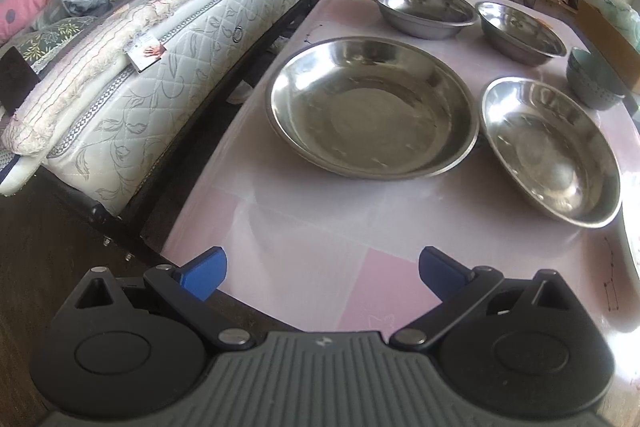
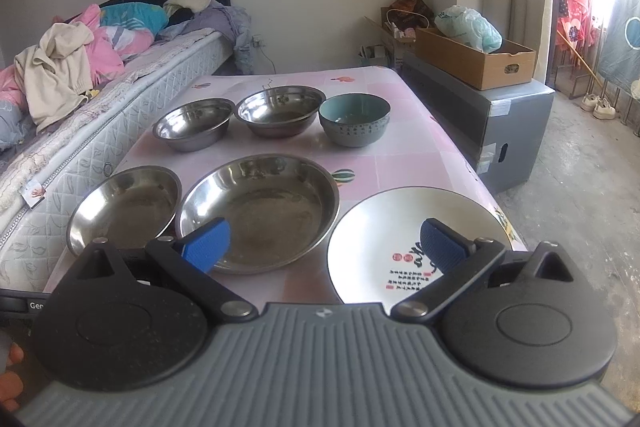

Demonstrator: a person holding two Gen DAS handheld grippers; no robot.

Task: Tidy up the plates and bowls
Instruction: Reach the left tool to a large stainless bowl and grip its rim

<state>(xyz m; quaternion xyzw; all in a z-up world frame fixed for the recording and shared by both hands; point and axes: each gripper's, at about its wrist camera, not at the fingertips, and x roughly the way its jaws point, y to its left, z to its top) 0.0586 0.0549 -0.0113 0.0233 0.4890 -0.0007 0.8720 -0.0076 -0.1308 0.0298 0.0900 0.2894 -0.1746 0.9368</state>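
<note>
Dishes sit in two rows on a pink checked table (image 2: 400, 155) beside a bed with a quilted mattress (image 2: 132, 115). In the far row stand two small steel bowls, one on the left (image 2: 193, 125) and one in the middle (image 2: 280, 111), with a teal ceramic bowl (image 2: 355, 121) at the right. In the near row, seen from the right wrist, a shallow steel pan (image 2: 124, 205) lies left, a second steel pan (image 2: 264, 211) lies just beside it, and a white plate with red and black script (image 2: 384, 227) lies right, apart from the pans.

Both tools hover empty above the table's near edge. The left gripper (image 1: 322, 273) has its blue jaws spread wide over bare tabletop. The right gripper (image 2: 324, 247) is likewise spread, its fingers framing the gap between the second pan and the plate, touching neither. A cardboard box (image 2: 476, 61) rests on a grey crate to the right.
</note>
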